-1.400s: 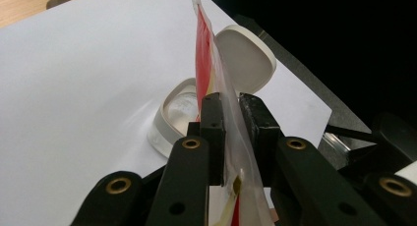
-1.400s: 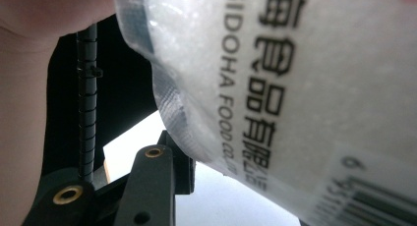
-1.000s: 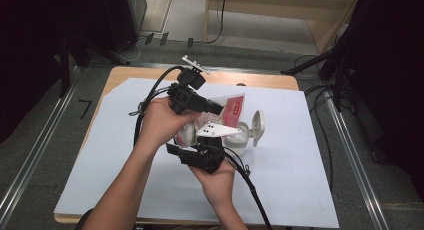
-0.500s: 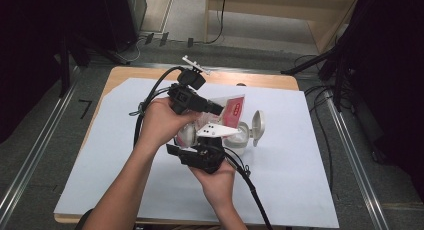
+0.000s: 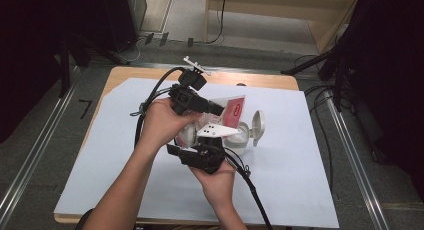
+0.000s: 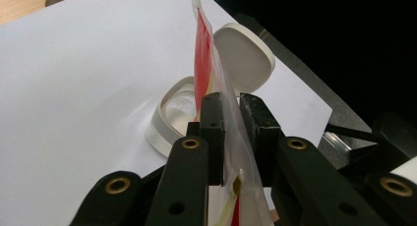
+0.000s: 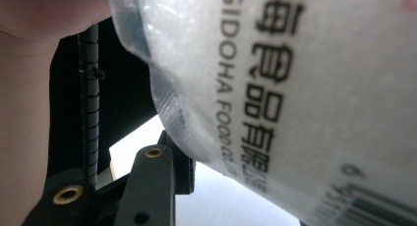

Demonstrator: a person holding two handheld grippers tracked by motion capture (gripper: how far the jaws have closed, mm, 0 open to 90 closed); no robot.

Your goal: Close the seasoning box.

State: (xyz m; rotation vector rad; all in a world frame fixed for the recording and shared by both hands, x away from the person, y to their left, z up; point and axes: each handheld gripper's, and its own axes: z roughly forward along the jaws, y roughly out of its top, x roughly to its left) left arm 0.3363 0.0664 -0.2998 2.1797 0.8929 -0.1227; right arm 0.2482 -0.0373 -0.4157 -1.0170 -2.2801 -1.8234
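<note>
So the thing in play is a thin, crinkly plastic pouch (image 6: 206,73), clear with a red printed panel and a flat sealed edge. Just past the left gripper (image 6: 231,118) jaws sits a squat, rounded white container (image 6: 169,120) with its oval flip lid (image 6: 243,54) hinged open, standing on a smooth white sheet (image 6: 74,78) over a wooden table (image 5: 120,75). In the right gripper view the pouch looks frosted, and you can read "GIDOHA FOOD CO" beside Chinese characters and a bit of barcode. The left gripper's jaws are pinched on the pouch's edge, film squeezed flat between the pads. The right gripper (image 5: 202,155) has the pouch lying right across its jaws; I can't tell whether they're gripping it.
</note>
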